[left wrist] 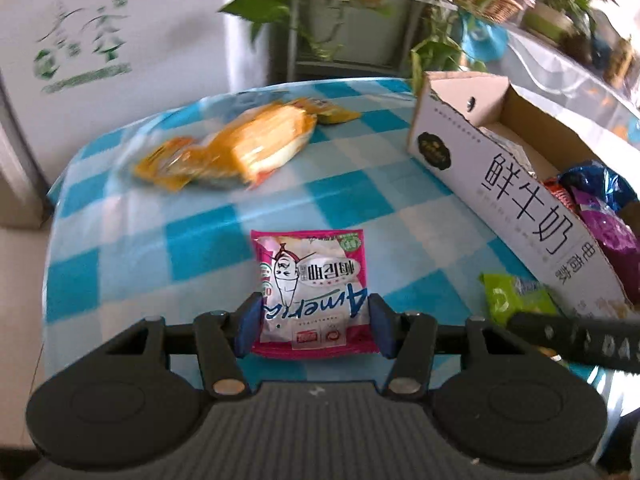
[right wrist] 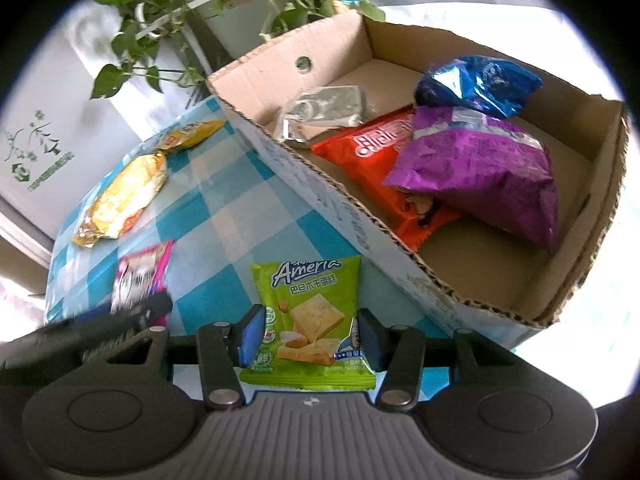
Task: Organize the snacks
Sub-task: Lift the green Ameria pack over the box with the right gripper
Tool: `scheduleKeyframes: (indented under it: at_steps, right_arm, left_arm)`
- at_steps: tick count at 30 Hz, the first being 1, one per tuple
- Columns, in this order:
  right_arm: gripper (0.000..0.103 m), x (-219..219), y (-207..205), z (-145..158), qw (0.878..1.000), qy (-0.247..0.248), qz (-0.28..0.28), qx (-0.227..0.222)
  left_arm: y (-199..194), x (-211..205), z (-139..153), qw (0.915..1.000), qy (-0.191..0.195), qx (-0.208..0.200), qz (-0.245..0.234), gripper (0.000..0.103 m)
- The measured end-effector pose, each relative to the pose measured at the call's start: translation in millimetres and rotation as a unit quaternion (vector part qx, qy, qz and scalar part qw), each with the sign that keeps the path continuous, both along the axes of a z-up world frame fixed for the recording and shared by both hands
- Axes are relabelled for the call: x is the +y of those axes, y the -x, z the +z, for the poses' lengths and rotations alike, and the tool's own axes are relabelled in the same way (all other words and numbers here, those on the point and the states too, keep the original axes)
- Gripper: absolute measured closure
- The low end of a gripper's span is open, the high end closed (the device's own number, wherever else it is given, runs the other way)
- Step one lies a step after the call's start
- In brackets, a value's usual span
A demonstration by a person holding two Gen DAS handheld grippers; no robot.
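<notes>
- Two grippers work over a table (left wrist: 192, 240) under a blue-and-white checked cloth.
- Left gripper (left wrist: 314, 322): jaws part open, pads at both edges of a pink packet (left wrist: 312, 280) lying on the cloth.
- Right gripper (right wrist: 310, 338): jaws likewise bracket a green packet (right wrist: 308, 320) just beside the box (right wrist: 360, 216).
- Box holds silver, orange, purple and blue packs.
- Yellow packs (left wrist: 240, 148) lie well apart at the far edge.
- Leafy plants (right wrist: 136, 40) and a white wall stand behind.

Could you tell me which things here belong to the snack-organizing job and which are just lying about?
Job:
pink snack packet between left hand-held gripper fingers
green snack packet between right hand-held gripper fingers
yellow packets
cardboard box

Lying about:
potted plants
wicker basket
</notes>
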State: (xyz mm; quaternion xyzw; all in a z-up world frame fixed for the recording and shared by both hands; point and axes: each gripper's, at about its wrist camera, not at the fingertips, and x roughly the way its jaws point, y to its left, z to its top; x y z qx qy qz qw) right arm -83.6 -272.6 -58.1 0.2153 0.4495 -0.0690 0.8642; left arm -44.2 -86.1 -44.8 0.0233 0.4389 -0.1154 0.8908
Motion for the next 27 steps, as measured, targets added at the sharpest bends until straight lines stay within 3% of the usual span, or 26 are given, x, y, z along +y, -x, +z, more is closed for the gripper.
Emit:
scheduleKeyframes:
  at_steps: [9, 14, 27]
  right_arm:
    - [0.047, 15.3, -2.0, 3.4, 0.998, -0.002, 0.057, -0.014]
    - [0.047, 26.9, -0.6, 6.4, 0.996, 0.025, 0.087, -0.025]
    - [0.047, 37.6, 8.0, 28.3, 0.989, 0.032, 0.130, -0.066]
  left_arm:
    - [30.1, 10.2, 18.0, 0.9996, -0.002, -0.025, 0.014, 0.048]
    - [39.1, 12.3, 23.5, 0.9994, 0.003, -0.031, 0.015, 0.048]
    - [53.5, 20.2, 37.9, 0.9983, 0.014, -0.049, 0.029, 0.048]
